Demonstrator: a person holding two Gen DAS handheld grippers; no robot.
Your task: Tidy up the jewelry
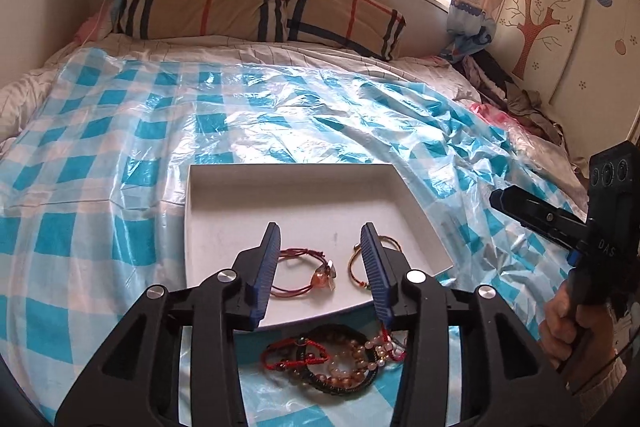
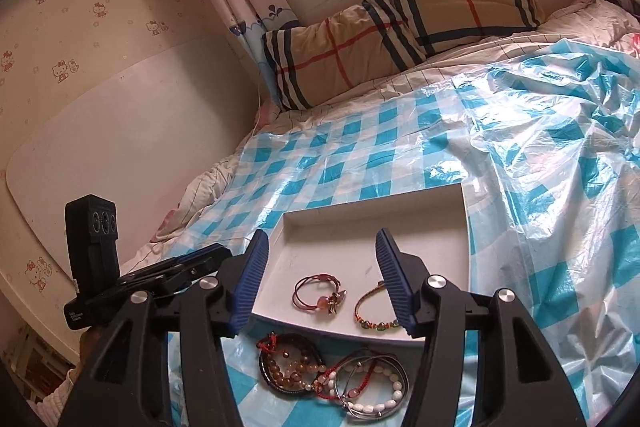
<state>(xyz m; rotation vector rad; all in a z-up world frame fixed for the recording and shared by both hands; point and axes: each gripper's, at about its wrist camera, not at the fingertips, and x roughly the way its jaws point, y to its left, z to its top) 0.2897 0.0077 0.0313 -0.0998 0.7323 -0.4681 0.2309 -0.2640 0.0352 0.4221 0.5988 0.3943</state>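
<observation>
Bracelets [image 2: 332, 371] beside tray [image 2: 400, 227] edge, tongs [image 2: 320, 255] spread

Both wrist views look closely down over the white tray [image 1: 224, 187], toward the window.

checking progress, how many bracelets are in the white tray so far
2. A red cord bracelet lies near the tray's front edge, left; a gold beaded bracelet lies beside it, right. The other bracelets sit piled outside.
</observation>
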